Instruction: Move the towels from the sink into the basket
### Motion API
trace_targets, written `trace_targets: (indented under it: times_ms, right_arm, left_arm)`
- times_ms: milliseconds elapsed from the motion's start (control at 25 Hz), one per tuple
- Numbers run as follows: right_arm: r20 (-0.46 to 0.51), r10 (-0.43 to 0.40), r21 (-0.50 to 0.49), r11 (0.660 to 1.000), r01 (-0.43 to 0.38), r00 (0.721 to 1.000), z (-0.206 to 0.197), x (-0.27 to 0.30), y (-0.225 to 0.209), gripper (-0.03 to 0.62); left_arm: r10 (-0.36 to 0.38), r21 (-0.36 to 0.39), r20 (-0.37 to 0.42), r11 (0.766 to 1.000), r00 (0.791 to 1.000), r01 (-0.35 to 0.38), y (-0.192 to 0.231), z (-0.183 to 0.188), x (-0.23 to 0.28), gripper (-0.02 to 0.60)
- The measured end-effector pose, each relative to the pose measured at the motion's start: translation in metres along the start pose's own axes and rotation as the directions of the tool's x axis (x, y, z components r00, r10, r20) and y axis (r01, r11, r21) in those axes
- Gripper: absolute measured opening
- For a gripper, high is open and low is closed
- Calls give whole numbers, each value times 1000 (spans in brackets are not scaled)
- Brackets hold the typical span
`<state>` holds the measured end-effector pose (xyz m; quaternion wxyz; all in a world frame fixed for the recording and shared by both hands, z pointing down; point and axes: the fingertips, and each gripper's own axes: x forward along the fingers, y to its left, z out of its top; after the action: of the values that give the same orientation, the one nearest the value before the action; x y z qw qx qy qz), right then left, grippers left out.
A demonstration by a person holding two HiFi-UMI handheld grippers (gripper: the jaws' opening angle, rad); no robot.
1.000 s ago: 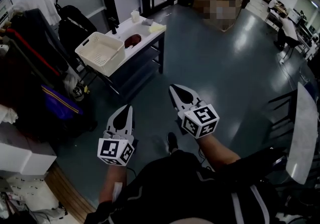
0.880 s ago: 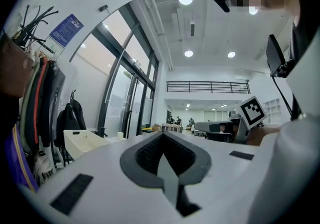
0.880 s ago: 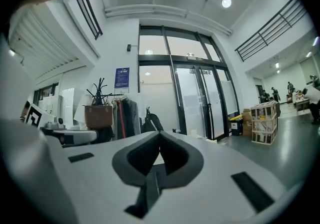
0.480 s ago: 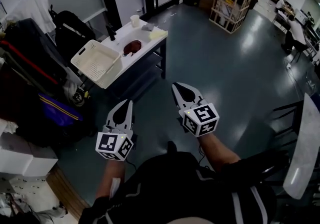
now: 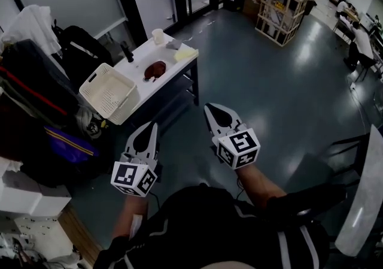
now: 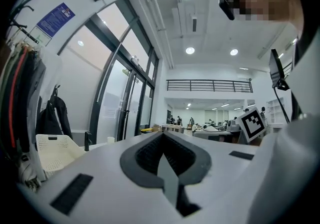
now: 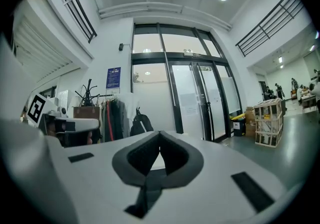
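Note:
A reddish-brown towel point(image 5: 154, 70) lies in the sink of a white table point(image 5: 175, 65) across the floor. The cream slotted basket point(image 5: 91, 84) sits on the table's left end and overhangs it; in the left gripper view the basket point(image 6: 54, 151) appears low at the left. My left gripper point(image 5: 151, 125) and right gripper point(image 5: 210, 108) are held level over the dark floor, side by side, well short of the table. Each one's jaws meet at the tip with nothing between them, as the left gripper point(image 6: 161, 134) and right gripper point(image 7: 160, 133) show in their own views.
A paper cup point(image 5: 158, 35), a black tap point(image 5: 127, 53) and a pale yellow cloth point(image 5: 185, 54) are also on the table. A rack of clothes and bags point(image 5: 36, 82) crowds the left. A wooden crate point(image 5: 281, 1) stands far off; a chair point(image 5: 359, 202) is at the right.
The person and both grippers have moved forward across the floor toward the table. The table and basket have shifted slightly down and left in the head view. Both jaws stayed shut.

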<state>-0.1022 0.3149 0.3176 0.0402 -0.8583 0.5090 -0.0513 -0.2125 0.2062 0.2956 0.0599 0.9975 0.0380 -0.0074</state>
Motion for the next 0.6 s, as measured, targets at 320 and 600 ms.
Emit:
trace_targets:
  times_ms: [320, 600]
  right_arm:
    - [-6, 86, 17, 996, -86, 996, 1, 29, -32, 3]
    - [-37, 105, 6, 994, -105, 994, -10, 67, -45, 3]
  left_arm:
    - [26, -17, -26, 1000, 999, -26, 5, -5, 45, 2]
    - [32, -19, -34, 999, 999, -32, 35, -17, 81, 2]
